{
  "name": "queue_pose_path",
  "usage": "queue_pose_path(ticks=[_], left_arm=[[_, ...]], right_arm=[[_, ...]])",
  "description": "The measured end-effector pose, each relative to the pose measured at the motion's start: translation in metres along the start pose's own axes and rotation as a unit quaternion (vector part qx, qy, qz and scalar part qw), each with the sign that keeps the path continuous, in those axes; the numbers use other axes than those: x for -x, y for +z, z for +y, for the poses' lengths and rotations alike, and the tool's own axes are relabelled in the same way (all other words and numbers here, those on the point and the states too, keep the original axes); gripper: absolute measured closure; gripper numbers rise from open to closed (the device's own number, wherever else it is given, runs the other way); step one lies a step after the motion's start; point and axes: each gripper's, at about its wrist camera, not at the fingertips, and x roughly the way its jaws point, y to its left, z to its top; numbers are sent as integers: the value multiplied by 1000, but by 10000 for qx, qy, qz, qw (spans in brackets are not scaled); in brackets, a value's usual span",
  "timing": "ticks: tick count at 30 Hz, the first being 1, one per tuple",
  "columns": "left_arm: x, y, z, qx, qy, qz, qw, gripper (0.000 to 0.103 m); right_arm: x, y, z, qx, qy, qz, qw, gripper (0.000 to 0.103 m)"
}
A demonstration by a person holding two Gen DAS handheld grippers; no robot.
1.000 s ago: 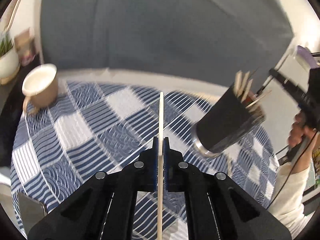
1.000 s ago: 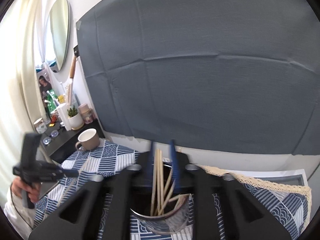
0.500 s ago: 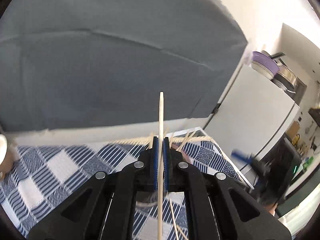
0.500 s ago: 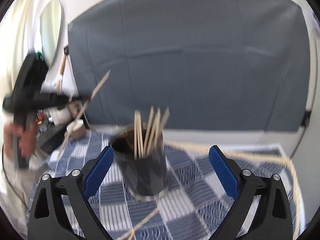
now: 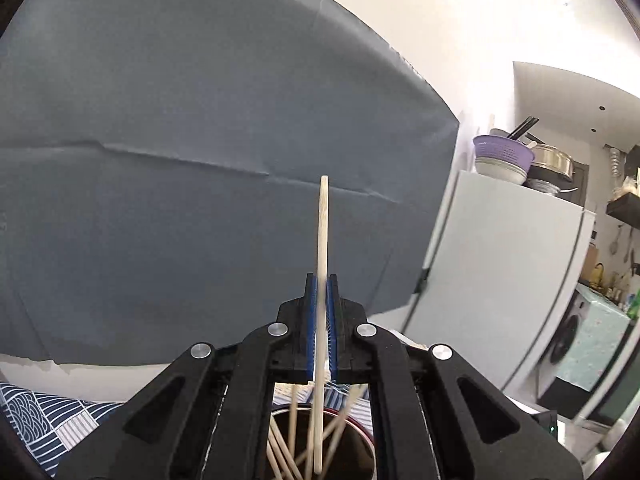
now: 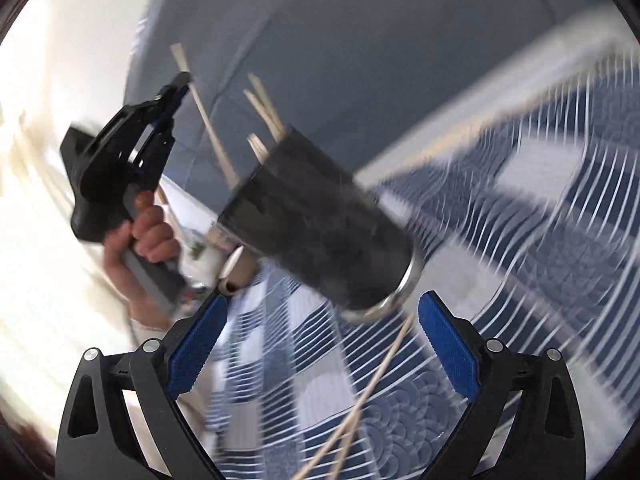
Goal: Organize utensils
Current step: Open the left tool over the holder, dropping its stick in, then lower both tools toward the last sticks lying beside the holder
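Now left hand-held gripper [image 5: 320, 332] clamped on chopstick [image 5: 322, 240], lower tip over dark cup [image 5: 360, 444], presumably for dropping in. Right hand-held gripper [image 6: 320, 344] wide open, empty, loose chopstick [image 6: 372, 392] on table [image 6: 520, 240] below centre, likely next.

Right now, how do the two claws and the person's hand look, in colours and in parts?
Both claws have black plastic frames with cut-out openings and round silver screws. Each finger carries a ribbed blue pad. The left claw shows these pads edge-on; the right claw shows broad blue pads. Seen from the right wrist, the left claw has a black body with a grey handle in the hand, above a white sleeve.
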Motion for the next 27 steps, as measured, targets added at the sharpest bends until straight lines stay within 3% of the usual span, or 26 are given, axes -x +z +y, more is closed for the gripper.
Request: queue_pose_path(ticks=[2,4,7,10,14,21,27], left_arm=[[-3,-9,7,29,10,16,10000,98],[-4,-21,12,77,57,94,9999,98],[-2,-33,22,201,96,271,9994,92],[5,-37,32,447,9,374,9983,46],[23,-35,37,590,24,359,9976,7],[56,-31,35,683,385,753,9941,6],[74,-48,40,554,827,1145,9884,6]], right_arm=[[-4,0,-3,-7,-180,66,9998,11],[0,1,3,294,-655,-143,9973,11],[0,1,10,559,-856,-227,9945,11],[-6,-2,11,522,-833,-126,9951,11],[-11,-2,12,694,-1084,-80,9917,11],[-18,-7,16,925,-1393,50,9859,11],[-33,-15,23,1328,-1784,155,9748,11]])
